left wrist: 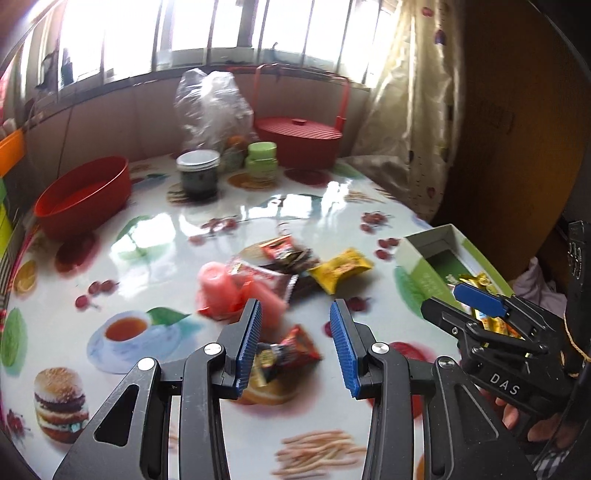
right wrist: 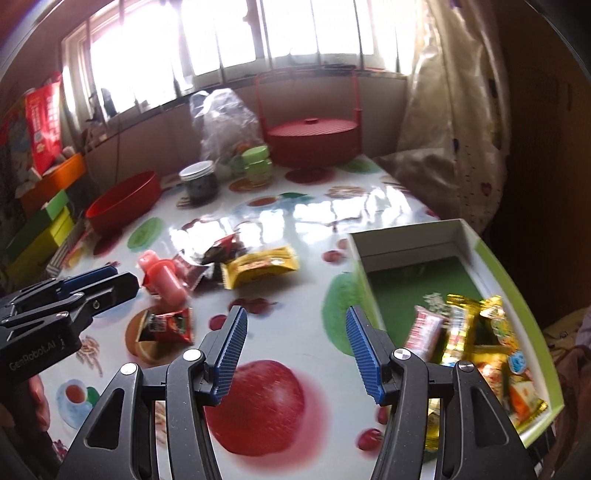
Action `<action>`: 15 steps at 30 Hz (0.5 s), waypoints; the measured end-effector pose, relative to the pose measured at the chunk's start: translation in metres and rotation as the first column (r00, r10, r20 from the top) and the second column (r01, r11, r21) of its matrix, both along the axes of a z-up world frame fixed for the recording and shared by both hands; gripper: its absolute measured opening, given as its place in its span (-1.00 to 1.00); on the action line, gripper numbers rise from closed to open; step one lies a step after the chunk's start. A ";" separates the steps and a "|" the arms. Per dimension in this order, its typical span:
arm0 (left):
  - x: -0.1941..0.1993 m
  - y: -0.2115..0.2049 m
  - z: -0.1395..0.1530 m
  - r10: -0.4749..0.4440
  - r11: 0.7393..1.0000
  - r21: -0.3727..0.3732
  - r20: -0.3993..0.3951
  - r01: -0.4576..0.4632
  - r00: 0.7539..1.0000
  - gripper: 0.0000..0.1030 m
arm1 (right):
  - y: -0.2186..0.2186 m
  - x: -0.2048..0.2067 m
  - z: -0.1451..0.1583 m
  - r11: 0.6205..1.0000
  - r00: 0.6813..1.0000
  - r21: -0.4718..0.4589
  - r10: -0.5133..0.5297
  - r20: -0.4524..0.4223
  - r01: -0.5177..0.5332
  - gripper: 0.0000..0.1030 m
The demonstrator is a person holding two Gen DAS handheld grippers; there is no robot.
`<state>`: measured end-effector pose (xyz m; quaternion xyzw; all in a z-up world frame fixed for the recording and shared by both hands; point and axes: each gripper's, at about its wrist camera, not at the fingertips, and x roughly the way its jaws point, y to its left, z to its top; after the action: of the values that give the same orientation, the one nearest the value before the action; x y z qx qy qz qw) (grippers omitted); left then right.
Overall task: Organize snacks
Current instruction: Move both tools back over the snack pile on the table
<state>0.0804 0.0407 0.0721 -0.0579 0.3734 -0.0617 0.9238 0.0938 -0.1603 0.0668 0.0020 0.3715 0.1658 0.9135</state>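
My left gripper was open and held nothing. Just past its tips, a bit toward the left finger, lay the small red snack packet, flat on the table, its long side running across. My right gripper was open and empty too, over a picture of an apple, with that packet off to its left. So I think my left hand was nearer and should take it. A little farther lay the snack pile with a yellow packet. The green box, on the right, already had snacks in it. The shiny table had food pictures. Far back stood a red bowl, a jar and a bright window.
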 end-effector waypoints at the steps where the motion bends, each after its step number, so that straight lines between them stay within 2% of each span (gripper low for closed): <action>1: 0.000 0.006 -0.002 0.012 1.000 -0.003 -0.005 -0.012 1.000 -0.22 | 0.004 0.002 -0.001 1.000 1.000 -0.001 0.010 -0.004 -0.010 0.08; 9: -0.007 0.036 -0.023 0.054 0.998 -0.021 -0.056 -0.056 0.997 -0.22 | 0.036 0.016 -0.011 0.997 0.996 -0.010 0.080 -0.038 -0.081 0.08; 15: -0.011 0.049 -0.033 0.059 0.997 -0.051 -0.075 -0.063 0.995 -0.22 | 0.056 0.026 -0.022 0.991 0.987 0.041 0.131 -0.098 -0.128 0.08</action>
<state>0.0697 0.0899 0.0392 -0.0963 0.4035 -0.0412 0.9089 0.1200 -0.1045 0.0449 0.0019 0.4133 0.2308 0.8809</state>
